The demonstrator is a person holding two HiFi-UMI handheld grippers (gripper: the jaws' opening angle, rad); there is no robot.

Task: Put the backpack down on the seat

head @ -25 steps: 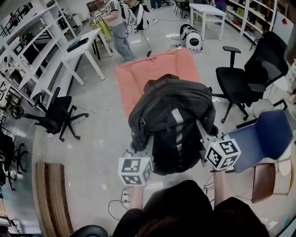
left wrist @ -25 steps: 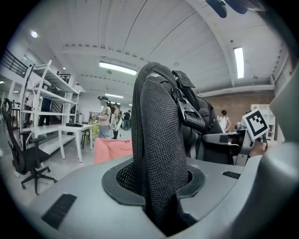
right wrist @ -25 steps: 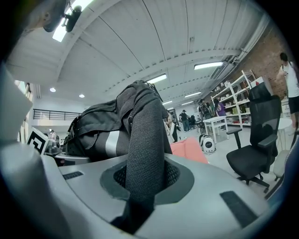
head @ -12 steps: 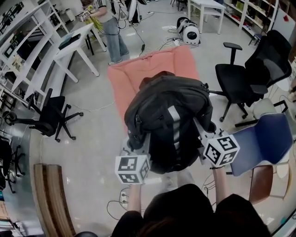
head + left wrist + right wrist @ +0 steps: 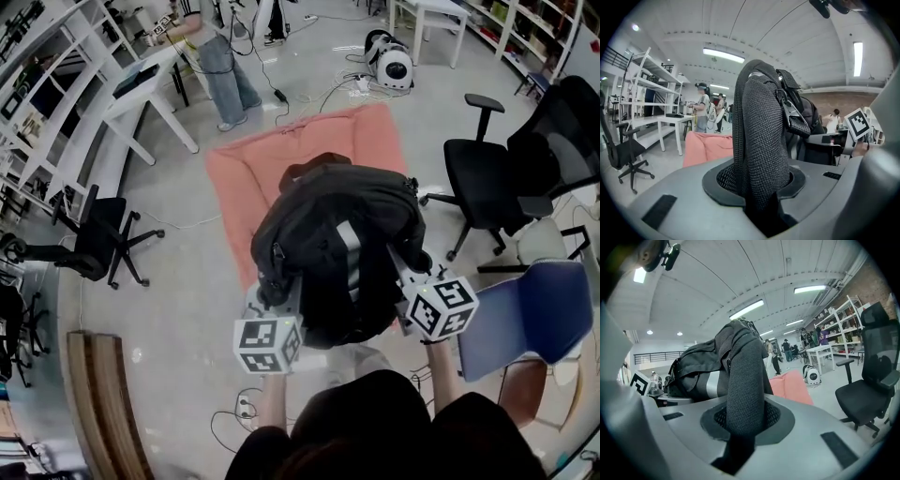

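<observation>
Carrying stage: the backpack (image 5: 342,248) hangs between both tongs, over the near edge of the pink seat (image 5: 248,178). The head view does not settle whether its underside touches the cushion.
Done so far: judging by its position, the bag is lifted and has been brought over the seat.
Left to do: lower it until the seat takes the weight, then release both straps.
Left tongs (image 5: 281,295): clenched on a mesh strap (image 5: 761,140), which rises from between the jaws. The gap is narrow and the webbing fills it.
Right tongs (image 5: 407,270): clenched likewise on the second strap (image 5: 743,390), with the bag's body just behind it.
Nearby: a blue chair (image 5: 525,319) stands at the person's right and a black office chair (image 5: 487,178) beyond it. Neither is under the bag.
</observation>
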